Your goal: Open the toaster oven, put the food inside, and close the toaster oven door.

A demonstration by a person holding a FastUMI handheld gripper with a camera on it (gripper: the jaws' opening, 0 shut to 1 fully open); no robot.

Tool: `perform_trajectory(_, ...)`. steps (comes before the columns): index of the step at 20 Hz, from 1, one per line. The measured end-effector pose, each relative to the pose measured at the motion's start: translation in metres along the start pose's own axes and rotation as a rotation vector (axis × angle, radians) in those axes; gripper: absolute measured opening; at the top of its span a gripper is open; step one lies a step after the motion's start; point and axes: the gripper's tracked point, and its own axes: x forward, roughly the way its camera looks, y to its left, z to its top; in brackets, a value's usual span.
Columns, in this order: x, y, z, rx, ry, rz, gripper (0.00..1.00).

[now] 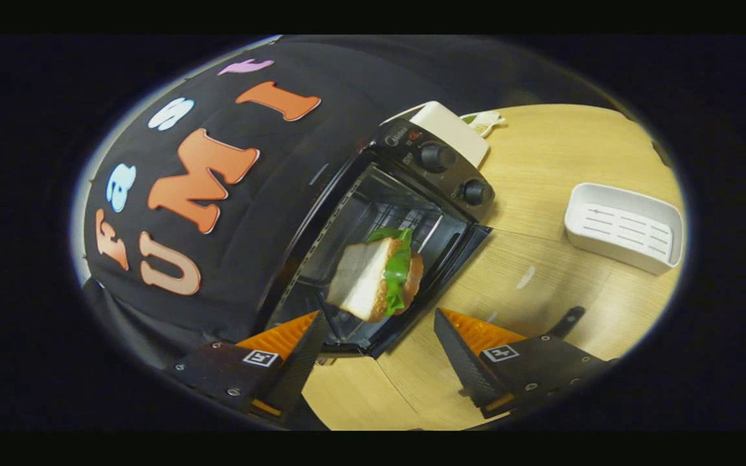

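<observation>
Your gripper (378, 333) is spread wide, nothing clamped between the fingers. Left finger (295, 343) and right finger (460, 346) stand well apart, both free of contact as far as the view shows.

The sandwich (376, 275) sits just ahead of your fingers, in the gap line between them but beyond the tips, closer to the left finger. It's white bread with green lettuce and a browned filling, tilted on edge. It shows in front of the toaster oven's open mouth; can't tell whether it rests on the lowered door or on the rack inside.

The toaster oven (405, 194) is open, door (412, 310) dropped flat toward you, dark cavity and wire rack visible. Your left finger overlaps the door's near corner in the view; touching or not, can't tell. Two knobs (438, 156) sit on the control panel on the side of the oven facing the tray.

The oven stands at the desk (574, 149) edge by the black cloth wall. A white slotted tray (625, 226) lies well apart from the oven, toward the far side of the desk beyond your right finger. A white box-like item (454, 129) sits just behind the oven, touching or nearly so. A small pale smear (526, 277) marks the desk between oven and tray.
</observation>
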Motion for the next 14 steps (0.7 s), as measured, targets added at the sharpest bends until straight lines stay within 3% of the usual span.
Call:
perform_trajectory(6, -0.059, -0.027, 0.0, -0.448, 0.025, 0.006, 0.98)
perform_trajectory(11, -0.075, -0.081, -0.015, -0.771, 0.078, -0.101, 0.99)
perform_trajectory(14, -0.073, -0.11, -0.036, -0.884, 0.159, -0.152, 0.99)
